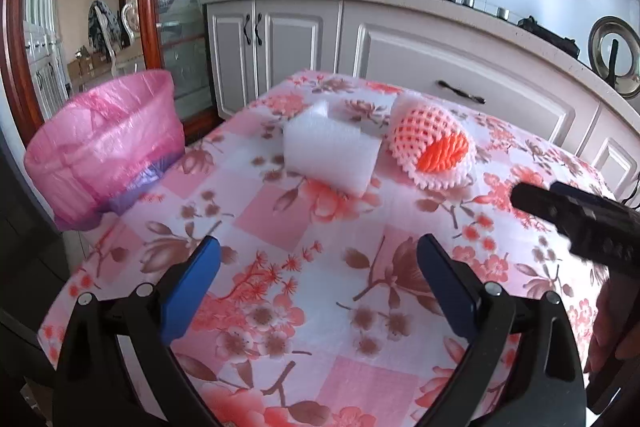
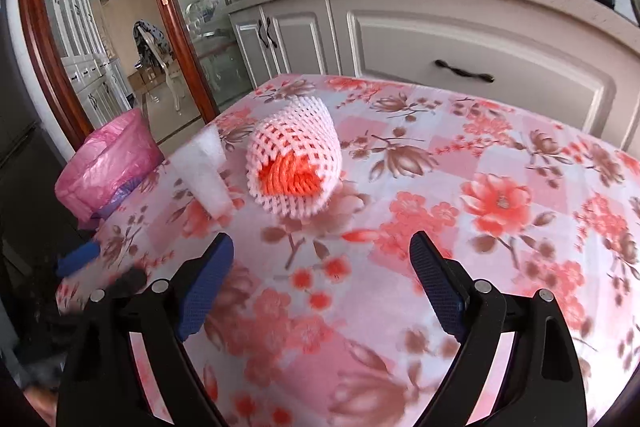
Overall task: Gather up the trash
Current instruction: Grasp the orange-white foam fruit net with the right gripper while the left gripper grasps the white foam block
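A white foam block (image 1: 330, 149) lies on the floral tablecloth (image 1: 280, 267), with a white foam fruit net holding an orange net (image 1: 434, 143) to its right. A bin lined with a pink bag (image 1: 108, 147) stands at the table's left edge. My left gripper (image 1: 318, 259) is open and empty, short of the foam block. My right gripper (image 2: 322, 255) is open and empty, just short of the fruit net (image 2: 294, 163). The foam block (image 2: 208, 171) and the bin (image 2: 108, 167) lie to its left. The right gripper's black body (image 1: 576, 219) shows at right in the left wrist view.
Grey kitchen cabinets (image 1: 440, 55) with a countertop stand behind the table. A glass door with a wooden frame (image 1: 176, 19) is at the back left. The left gripper's blue finger (image 2: 78, 259) shows at the left in the right wrist view.
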Demonstrator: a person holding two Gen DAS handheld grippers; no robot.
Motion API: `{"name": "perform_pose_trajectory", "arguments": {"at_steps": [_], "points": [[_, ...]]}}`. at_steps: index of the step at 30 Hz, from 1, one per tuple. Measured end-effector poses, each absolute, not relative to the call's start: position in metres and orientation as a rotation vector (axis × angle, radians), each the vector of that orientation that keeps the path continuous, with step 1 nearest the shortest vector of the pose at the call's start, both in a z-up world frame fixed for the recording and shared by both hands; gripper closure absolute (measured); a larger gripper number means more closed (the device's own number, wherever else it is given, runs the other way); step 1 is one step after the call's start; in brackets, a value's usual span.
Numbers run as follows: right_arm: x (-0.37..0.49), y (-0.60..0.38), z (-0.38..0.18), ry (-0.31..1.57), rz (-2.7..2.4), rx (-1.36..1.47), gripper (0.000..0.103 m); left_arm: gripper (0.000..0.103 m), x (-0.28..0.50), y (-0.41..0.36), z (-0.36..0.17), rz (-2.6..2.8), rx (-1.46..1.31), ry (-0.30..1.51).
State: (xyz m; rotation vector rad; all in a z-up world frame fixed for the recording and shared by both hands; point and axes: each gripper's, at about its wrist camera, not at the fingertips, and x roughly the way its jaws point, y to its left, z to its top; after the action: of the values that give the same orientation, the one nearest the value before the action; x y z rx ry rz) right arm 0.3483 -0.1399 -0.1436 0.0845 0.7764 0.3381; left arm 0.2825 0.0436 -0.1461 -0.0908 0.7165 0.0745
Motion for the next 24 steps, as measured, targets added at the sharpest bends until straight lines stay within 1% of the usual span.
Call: {"name": "perform_pose_trajectory", "arguments": {"at_steps": [8, 13, 18, 19, 20, 21, 23, 24], "points": [[0.415, -0.105, -0.14, 0.78, 0.358, 0.109, 0.018, 0.008, 0.293, 0.069, -0.164, 0.122, -0.132, 0.763], [0.452, -0.087, -0.147, 0.802, 0.358, 0.1, 0.018, 0.008, 0.3, 0.085, -0.164, 0.143, -0.153, 0.764], [0.465, -0.08, -0.161, 0.84, 0.355, 0.102, 0.018, 0.008, 0.313, 0.093, -0.158, 0.142, -0.172, 0.757], [0.464, -0.081, -0.163, 0.845, 0.358, 0.106, 0.021, 0.008, 0.317, 0.094, -0.157, 0.14, -0.171, 0.755], [0.461, -0.082, -0.165, 0.848, 0.358, 0.108, 0.026, 0.008, 0.32, 0.094, -0.156, 0.139, -0.17, 0.754], [0.458, -0.084, -0.168, 0.851, 0.358, 0.106, 0.029, 0.008, 0.324, 0.094, -0.154, 0.136, -0.17, 0.75], [0.452, -0.09, -0.17, 0.848, 0.362, 0.105, 0.041, 0.008, 0.335, 0.096, -0.149, 0.136, -0.173, 0.734], [0.449, -0.095, -0.17, 0.844, 0.368, 0.111, 0.044, 0.008, 0.34, 0.096, -0.147, 0.138, -0.176, 0.726]]}}
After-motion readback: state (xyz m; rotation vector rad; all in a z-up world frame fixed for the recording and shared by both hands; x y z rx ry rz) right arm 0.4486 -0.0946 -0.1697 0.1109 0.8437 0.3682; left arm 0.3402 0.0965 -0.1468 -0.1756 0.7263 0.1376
